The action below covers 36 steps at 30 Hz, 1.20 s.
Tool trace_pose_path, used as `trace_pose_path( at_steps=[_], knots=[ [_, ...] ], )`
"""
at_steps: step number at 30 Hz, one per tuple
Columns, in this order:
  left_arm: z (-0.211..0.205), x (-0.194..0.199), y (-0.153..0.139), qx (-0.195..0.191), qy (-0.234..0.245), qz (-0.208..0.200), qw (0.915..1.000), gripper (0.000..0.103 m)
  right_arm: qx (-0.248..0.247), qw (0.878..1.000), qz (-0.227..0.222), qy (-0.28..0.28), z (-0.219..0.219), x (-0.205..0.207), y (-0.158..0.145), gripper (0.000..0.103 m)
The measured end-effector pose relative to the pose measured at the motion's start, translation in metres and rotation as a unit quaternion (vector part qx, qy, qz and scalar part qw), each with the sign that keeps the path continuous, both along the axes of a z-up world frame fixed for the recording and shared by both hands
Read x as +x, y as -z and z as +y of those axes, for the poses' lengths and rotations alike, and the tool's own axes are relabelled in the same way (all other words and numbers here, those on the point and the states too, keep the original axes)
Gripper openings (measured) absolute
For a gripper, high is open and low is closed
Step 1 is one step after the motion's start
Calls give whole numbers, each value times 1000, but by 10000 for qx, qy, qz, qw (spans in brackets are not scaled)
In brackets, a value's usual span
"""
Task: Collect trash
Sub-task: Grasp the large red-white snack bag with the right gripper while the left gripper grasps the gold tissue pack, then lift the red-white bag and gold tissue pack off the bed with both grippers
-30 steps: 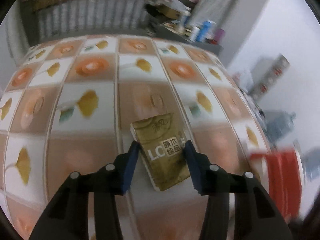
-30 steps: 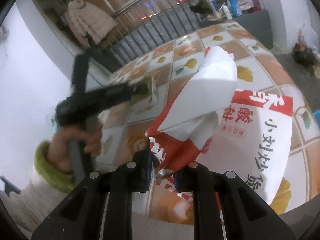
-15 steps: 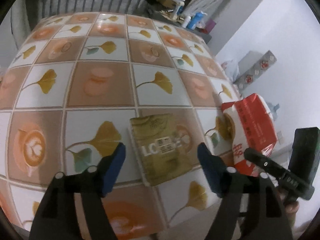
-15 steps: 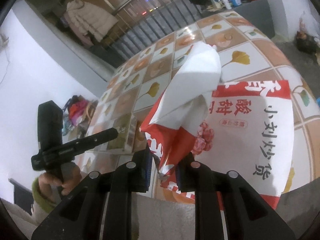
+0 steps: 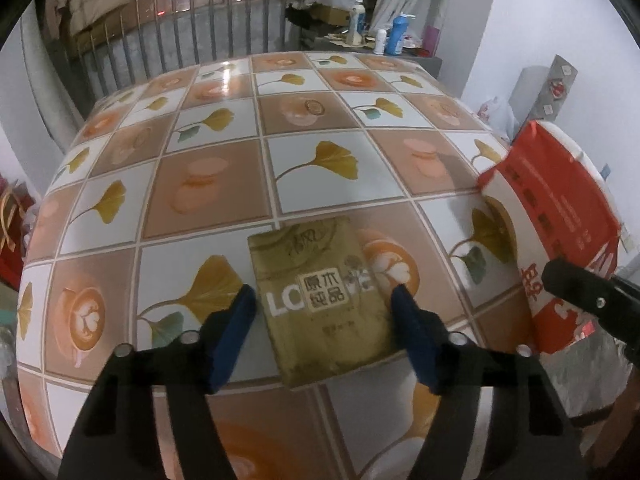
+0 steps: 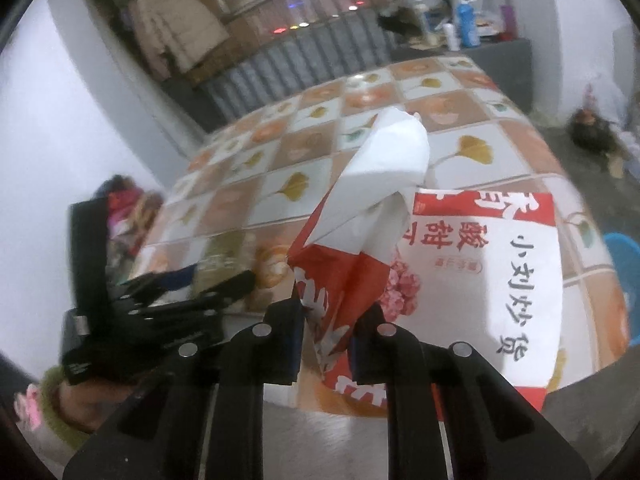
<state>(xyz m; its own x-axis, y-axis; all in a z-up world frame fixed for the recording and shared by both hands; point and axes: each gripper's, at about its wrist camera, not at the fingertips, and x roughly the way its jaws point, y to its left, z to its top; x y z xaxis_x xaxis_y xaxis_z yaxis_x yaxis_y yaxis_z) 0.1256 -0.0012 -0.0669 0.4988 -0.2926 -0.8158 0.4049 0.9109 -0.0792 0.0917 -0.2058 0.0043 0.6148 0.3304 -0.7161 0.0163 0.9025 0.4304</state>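
A gold tissue pack (image 5: 312,256) lies flat near the front edge of the tiled table (image 5: 312,120). My left gripper (image 5: 322,292) straddles it and its jaws are closing. The left pad is still clear of the pack, so the pads do not press on it. To the right lies a red and white paper bag (image 5: 560,208). My right gripper (image 6: 332,312) is shut on the bag's (image 6: 500,272) raised rim, holding its mouth up. In the right wrist view the left gripper (image 6: 212,276) is blurred over the pack (image 6: 228,252).
A metal railing (image 5: 180,32) runs behind the table. Bottles (image 5: 396,36) stand on a cabinet at the back right. A blue basin (image 6: 624,280) sits on the floor right of the table. A person's hand in a green cuff (image 6: 68,400) holds the left gripper.
The left gripper let the pack go onto the table, spread wide, then narrowed again around it while shifting along the table. The right gripper kept its grip on the bag's rim.
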Motion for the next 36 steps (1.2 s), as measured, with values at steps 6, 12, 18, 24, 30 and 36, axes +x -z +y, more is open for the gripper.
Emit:
trace_pose_path(
  at_steps=[6,12,18,24,30,36],
  knots=[
    [-2,-3,0,73,-15,-10,10000,63,-110,9998,127,110,2,2,5,22],
    [-4,-4,0,124,-13,-31,9999,63,-419,9989,127,172,5,4,5,35],
    [-5,-4,0,151,-45,-26,9999,63,-552,9979,253,228,6,6,12,35],
    [-5,-3,1,187,-71,-33,9998,63,-432,9982,377,167,4,9,16,19],
    [-7,-2,2,250,-96,-62,9996,63,-375,9984,398,170,3,9,17,17],
    [-8,1,2,302,-107,-83,9995,63,-322,9985,411,157,4,10,17,16]
  ],
)
